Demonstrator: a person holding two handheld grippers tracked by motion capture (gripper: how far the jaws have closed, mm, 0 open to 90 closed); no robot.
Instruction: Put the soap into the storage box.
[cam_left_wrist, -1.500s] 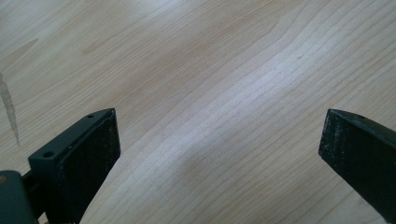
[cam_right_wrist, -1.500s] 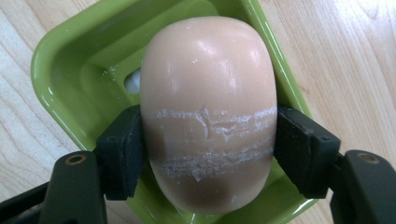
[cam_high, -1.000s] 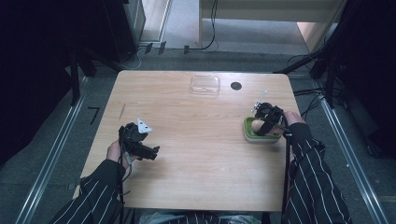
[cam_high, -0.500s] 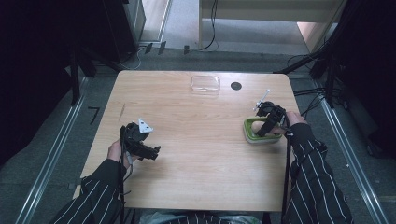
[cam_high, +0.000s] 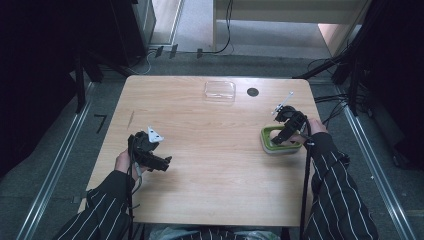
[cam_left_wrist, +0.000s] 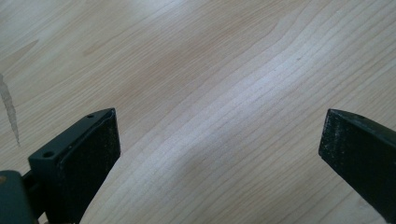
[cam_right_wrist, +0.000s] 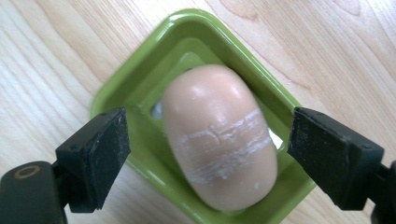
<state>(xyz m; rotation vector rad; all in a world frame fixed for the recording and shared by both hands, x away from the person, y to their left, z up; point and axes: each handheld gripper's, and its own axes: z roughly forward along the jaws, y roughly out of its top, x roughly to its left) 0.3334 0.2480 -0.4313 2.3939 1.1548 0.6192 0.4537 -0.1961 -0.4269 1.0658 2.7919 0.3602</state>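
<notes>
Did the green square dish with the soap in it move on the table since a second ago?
No. The green square plastic dish sits at the same spot by the wooden table's right edge, below the round black hole.

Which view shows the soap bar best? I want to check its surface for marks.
The right gripper view: the peach soap bar lies close up in the green dish, white scrape lines across it. The high view shows the dish with the right claw covering the soap; the left gripper view shows bare table.

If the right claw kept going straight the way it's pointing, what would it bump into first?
Probably the pinkish soap bar, lying in the green dish right under the right claw. Its jaws have just been opening and stand apart on either side of the bar, not touching it.
</notes>
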